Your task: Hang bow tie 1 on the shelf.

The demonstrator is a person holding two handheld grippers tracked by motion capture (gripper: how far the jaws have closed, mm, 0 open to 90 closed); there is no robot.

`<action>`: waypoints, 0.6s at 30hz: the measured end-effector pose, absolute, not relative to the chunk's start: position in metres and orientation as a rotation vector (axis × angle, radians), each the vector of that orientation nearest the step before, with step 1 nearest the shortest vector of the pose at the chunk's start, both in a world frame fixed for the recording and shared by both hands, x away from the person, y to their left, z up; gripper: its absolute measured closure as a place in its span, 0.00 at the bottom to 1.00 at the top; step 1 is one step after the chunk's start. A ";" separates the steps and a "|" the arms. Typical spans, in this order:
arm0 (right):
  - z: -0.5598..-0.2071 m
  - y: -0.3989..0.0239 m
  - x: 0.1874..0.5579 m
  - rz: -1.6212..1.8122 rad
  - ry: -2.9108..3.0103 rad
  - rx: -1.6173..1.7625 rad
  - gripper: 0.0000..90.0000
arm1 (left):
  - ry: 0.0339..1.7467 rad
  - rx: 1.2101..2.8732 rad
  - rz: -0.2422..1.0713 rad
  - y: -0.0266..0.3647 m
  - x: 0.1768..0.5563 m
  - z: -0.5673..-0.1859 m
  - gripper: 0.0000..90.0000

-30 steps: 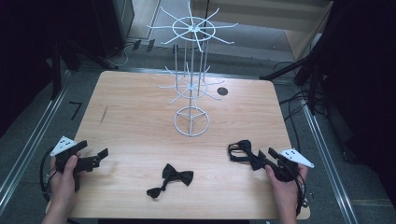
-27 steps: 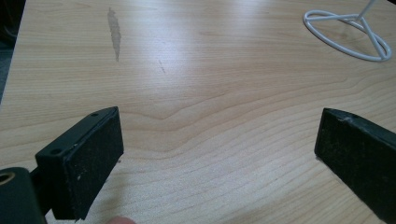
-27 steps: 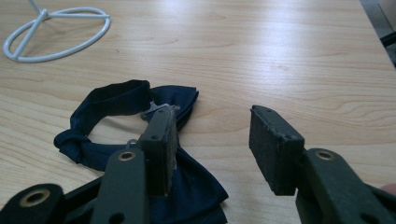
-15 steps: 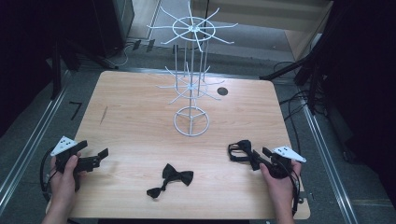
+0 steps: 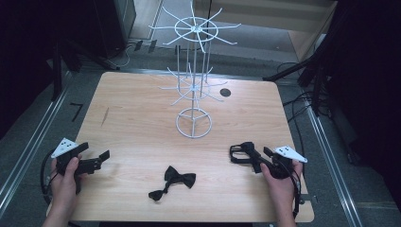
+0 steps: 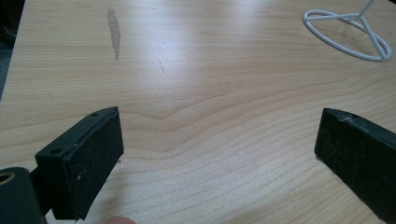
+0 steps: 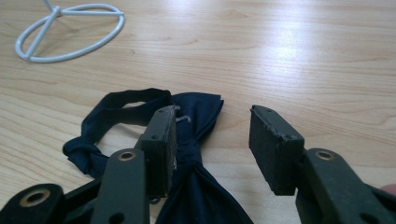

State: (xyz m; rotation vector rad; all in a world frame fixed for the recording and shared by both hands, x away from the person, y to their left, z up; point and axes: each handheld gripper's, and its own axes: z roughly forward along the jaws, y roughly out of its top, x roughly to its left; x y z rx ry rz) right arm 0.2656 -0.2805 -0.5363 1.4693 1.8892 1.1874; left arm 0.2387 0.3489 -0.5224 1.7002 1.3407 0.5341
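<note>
Navy bow tie (image 7: 196,140) between open jaws

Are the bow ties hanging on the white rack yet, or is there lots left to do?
Nothing is hung so far: the white wire rack has bare arms. In hand: the right tongs are open around a dark blue bow tie, one pad beside it, not pinching. The left tongs wait open over bare wood. A second bow tie lies on the table. Probably both ties remain to be hung.
</note>
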 end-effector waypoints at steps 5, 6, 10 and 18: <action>-0.538 -0.275 0.267 1.178 1.930 1.454 0.58 | 1.342 1.697 0.537 0.349 0.239 -0.523 0.02; -0.539 -0.275 0.267 1.173 1.939 1.460 0.57 | 1.342 1.698 0.536 0.349 0.239 -0.522 0.02; -0.543 -0.274 0.269 1.131 1.965 1.494 0.59 | 1.342 1.697 0.536 0.349 0.239 -0.522 0.02; -0.549 -0.274 0.271 1.074 2.004 1.550 0.74 | 1.341 1.698 0.534 0.349 0.239 -0.522 0.02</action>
